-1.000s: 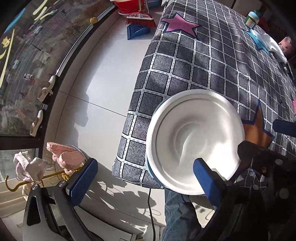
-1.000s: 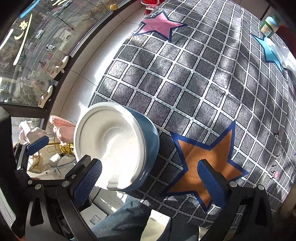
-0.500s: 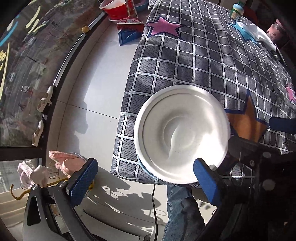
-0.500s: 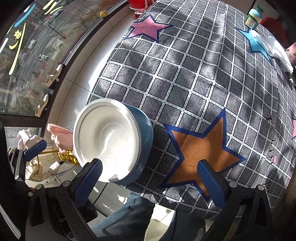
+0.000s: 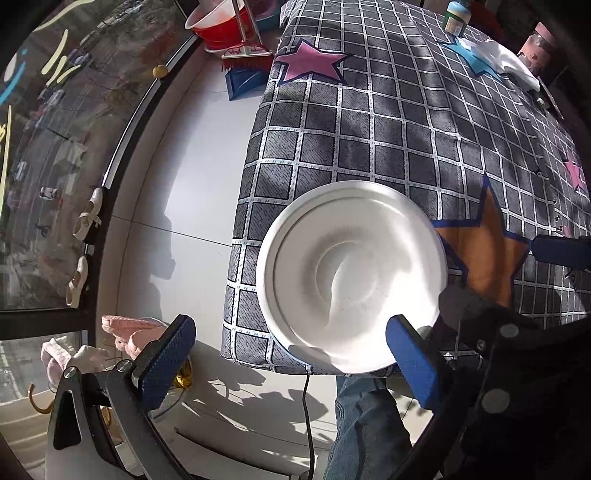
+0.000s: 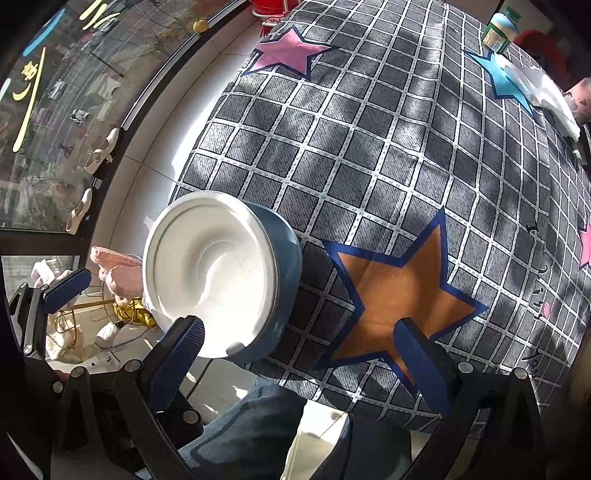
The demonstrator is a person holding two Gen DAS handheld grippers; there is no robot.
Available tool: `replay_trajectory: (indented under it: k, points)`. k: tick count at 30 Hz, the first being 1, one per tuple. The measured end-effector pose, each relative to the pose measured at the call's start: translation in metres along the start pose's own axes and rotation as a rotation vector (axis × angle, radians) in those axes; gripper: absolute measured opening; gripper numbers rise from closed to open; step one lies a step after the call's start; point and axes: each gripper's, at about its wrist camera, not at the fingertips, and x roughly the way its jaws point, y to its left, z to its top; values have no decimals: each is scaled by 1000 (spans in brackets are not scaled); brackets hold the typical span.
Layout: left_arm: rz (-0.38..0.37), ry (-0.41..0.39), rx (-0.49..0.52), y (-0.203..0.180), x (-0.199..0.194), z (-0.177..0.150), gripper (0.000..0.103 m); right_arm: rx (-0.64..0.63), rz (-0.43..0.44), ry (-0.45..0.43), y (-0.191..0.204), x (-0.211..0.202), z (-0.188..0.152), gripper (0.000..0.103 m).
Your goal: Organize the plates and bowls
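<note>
A blue bowl point(image 6: 286, 280) with a white dish point(image 5: 351, 277) nested in it stands on the near left corner of the checked tablecloth point(image 5: 388, 129), beside the orange star point(image 6: 399, 284). My left gripper point(image 5: 288, 363) hovers open in front of it, its right fingertip point(image 5: 408, 354) overlapping the near rim. My right gripper point(image 6: 301, 358) is open too, its left fingertip point(image 6: 183, 350) at the bowl's near edge and its right one over the star. Nothing is held.
A green-lidded bottle point(image 5: 456, 16), a white cloth point(image 5: 506, 62) and a pink cup point(image 5: 539, 48) lie at the table's far end. A red basin point(image 5: 221, 29) and broom are on the floor behind. A person's jeans leg point(image 5: 365, 424) is under the near edge.
Both views have drawn back and tilted up a little, showing more of the far table. The bowl has stayed at its corner. Both grippers remain open.
</note>
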Motion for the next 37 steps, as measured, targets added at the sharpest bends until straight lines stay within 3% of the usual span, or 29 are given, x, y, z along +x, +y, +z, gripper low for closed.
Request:
replay_trajectory:
  k: [25, 32, 37]
  points:
    - [14, -29, -16, 2, -7, 1, 103, -5, 0, -28, 5, -10, 0, 103]
    - [24, -2, -46, 6, -1, 0, 103, -13, 14, -24, 5, -9, 1, 103]
    - [-7, -16, -120, 16, -1, 0, 103, -24, 33, -17, 3, -7, 4, 103]
